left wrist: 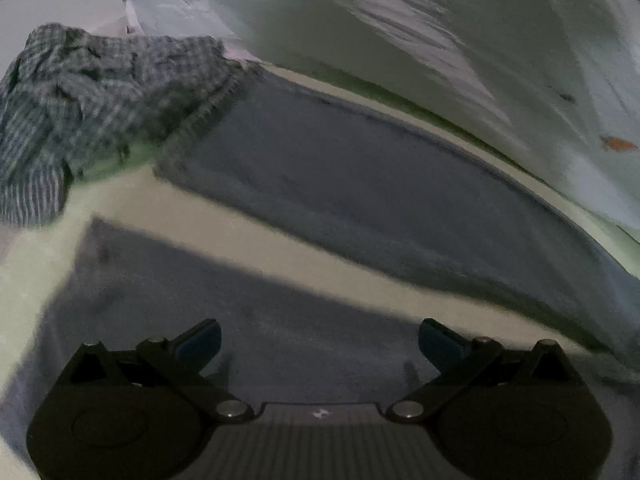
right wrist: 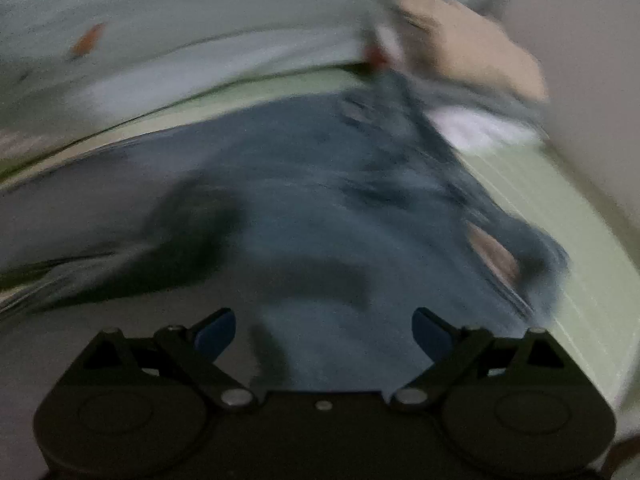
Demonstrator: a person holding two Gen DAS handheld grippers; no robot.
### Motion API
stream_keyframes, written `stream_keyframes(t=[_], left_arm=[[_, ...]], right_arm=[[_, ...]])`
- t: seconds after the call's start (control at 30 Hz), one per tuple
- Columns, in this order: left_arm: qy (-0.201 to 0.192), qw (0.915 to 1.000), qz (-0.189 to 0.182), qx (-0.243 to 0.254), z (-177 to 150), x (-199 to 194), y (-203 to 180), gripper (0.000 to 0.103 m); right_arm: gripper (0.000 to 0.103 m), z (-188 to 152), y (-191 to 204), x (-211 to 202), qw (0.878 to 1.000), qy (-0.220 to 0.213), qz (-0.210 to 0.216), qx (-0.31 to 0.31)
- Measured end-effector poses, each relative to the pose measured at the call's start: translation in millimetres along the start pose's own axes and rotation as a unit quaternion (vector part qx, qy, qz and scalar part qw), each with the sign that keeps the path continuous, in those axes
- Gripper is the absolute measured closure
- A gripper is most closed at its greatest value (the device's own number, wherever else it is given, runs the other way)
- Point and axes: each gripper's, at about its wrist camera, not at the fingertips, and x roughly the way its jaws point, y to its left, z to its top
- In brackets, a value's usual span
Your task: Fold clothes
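A pair of dark blue jeans lies flat on a pale green surface. In the left wrist view one leg point(left wrist: 360, 184) stretches across the middle and the other leg point(left wrist: 200, 300) lies right under my left gripper point(left wrist: 320, 340), which is open and empty just above it. In the blurred right wrist view the jeans' waist part point(right wrist: 340, 200) spreads ahead of my right gripper point(right wrist: 324, 332), which is open and empty above the denim. A tan patch point(right wrist: 492, 252) shows at the waistband on the right.
A crumpled blue checked shirt point(left wrist: 88, 104) lies at the far left beside the jeans. A pale wall point(left wrist: 400, 20) rises behind the surface. A beige and white pile point(right wrist: 472, 76) sits at the far right. The pale green surface point(right wrist: 560, 220) runs along the right.
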Motion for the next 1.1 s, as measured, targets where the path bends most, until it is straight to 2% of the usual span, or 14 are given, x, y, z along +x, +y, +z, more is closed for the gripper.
stream_keyframes(t=[0.17, 0.27, 0.4, 0.47, 0.57, 0.63, 0.67, 0.7, 0.77, 0.8, 0.9, 1.0, 1.07, 1.1], left_arm=[[0.015, 0.9999, -0.007, 0.005, -46, -18, -37, 0.0], [0.015, 0.9998, -0.008, 0.008, -70, -28, -60, 0.0], [0.013, 0.9999, -0.005, 0.007, -101, -41, -85, 0.0], [0.012, 0.9999, -0.002, 0.004, -112, -45, -93, 0.0], [0.011, 0.9999, 0.004, -0.012, -128, -51, -102, 0.0], [0.008, 0.9997, 0.007, -0.022, -138, -56, -106, 0.0], [0.006, 0.9996, 0.009, -0.026, -142, -57, -107, 0.0], [0.006, 0.9995, 0.012, -0.03, -145, -58, -107, 0.0], [0.007, 0.9991, 0.018, -0.037, -151, -61, -106, 0.0], [0.007, 0.9989, 0.021, -0.041, -153, -63, -103, 0.0], [0.002, 0.998, 0.029, -0.055, -157, -71, -89, 0.0], [-0.002, 0.996, 0.047, -0.076, -158, -76, -64, 0.0], [-0.001, 0.9937, 0.058, -0.096, -159, -77, -44, 0.0], [-0.001, 0.9921, 0.062, -0.11, -159, -78, -33, 0.0]], right_arm=[[0.007, -1, -74, 11, 0.996, 0.006, -0.016, 0.082], [0.007, 2, -109, 20, 0.994, 0.003, -0.008, 0.113], [0.007, 9, -128, 40, 0.995, 0.013, -0.013, 0.097], [0.009, 11, -135, 47, 0.996, 0.021, 0.0, 0.085], [0.019, 13, -145, 56, 0.994, 0.032, 0.037, 0.093], [0.032, 12, -147, 54, 0.995, 0.026, 0.045, 0.08], [0.043, 10, -147, 51, 0.996, 0.021, 0.052, 0.07], [0.059, 9, -146, 49, 0.996, 0.016, 0.06, 0.059], [0.076, 7, -146, 45, 0.996, 0.007, 0.074, 0.039], [0.082, 5, -149, 40, 0.997, 0.002, 0.067, 0.041], [0.084, 1, -160, 27, 0.998, -0.011, 0.048, 0.049], [0.083, -6, -176, 27, 0.995, 0.005, 0.032, 0.089], [0.079, -8, -178, 28, 0.994, 0.017, 0.027, 0.105], [0.072, -7, -177, 28, 0.993, 0.022, 0.025, 0.114]])
